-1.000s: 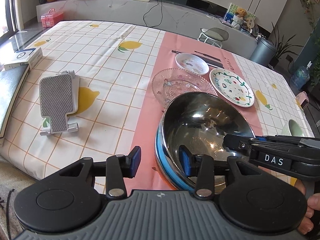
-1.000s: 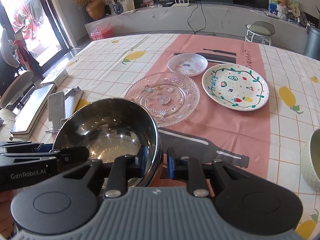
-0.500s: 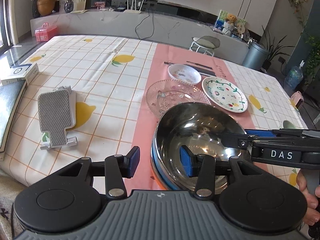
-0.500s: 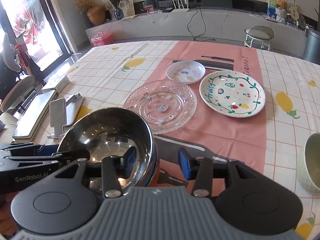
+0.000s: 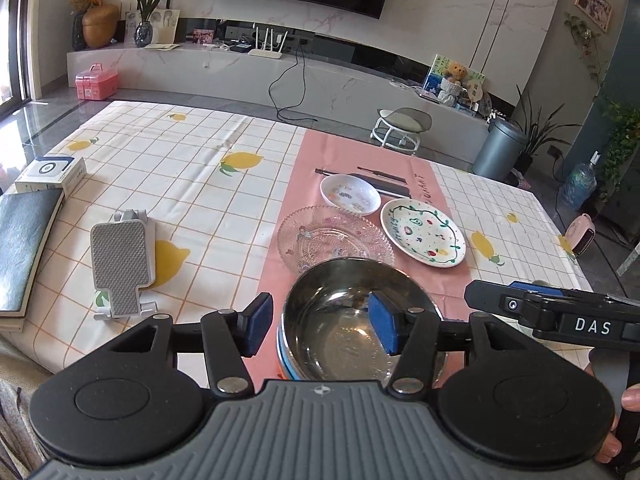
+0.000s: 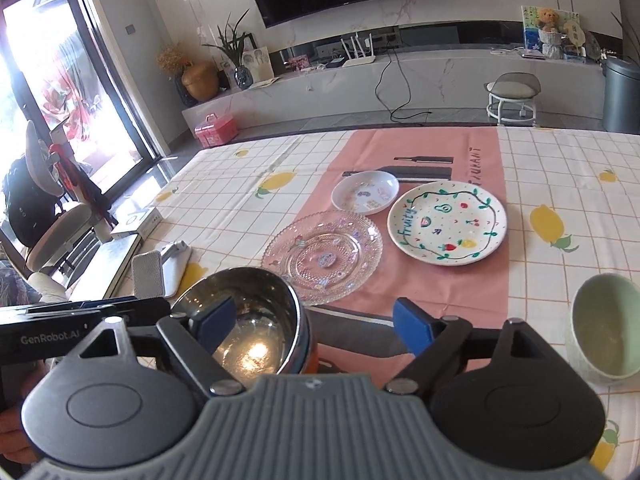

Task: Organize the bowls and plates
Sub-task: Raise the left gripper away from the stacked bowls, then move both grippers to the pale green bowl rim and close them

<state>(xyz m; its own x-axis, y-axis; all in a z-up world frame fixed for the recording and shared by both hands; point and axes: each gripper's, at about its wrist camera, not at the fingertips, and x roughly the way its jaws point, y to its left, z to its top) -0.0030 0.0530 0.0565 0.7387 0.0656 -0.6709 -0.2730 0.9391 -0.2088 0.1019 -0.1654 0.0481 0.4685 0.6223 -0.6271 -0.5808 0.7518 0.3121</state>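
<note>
A steel bowl (image 5: 344,320) sits nested on a blue and an orange bowl at the near edge of the pink runner; it also shows in the right wrist view (image 6: 248,320). My left gripper (image 5: 322,330) is open above its left rim. My right gripper (image 6: 316,322) is open above its right rim, touching nothing. Behind it lie a clear glass plate (image 5: 334,238) (image 6: 324,254), a white painted plate (image 5: 424,232) (image 6: 446,224) and a small white dish (image 5: 350,194) (image 6: 365,192). A pale green bowl (image 6: 600,340) stands at the right.
A grey phone stand (image 5: 120,268) lies left of the bowls, also visible in the right wrist view (image 6: 158,270). A dark book (image 5: 20,248) and a white box (image 5: 52,172) lie at the table's left edge. A chair (image 6: 48,224) stands beyond it.
My right gripper has opened and let go of the steel bowl's rim. Both grippers have risen and pulled back from the bowl stack.
</note>
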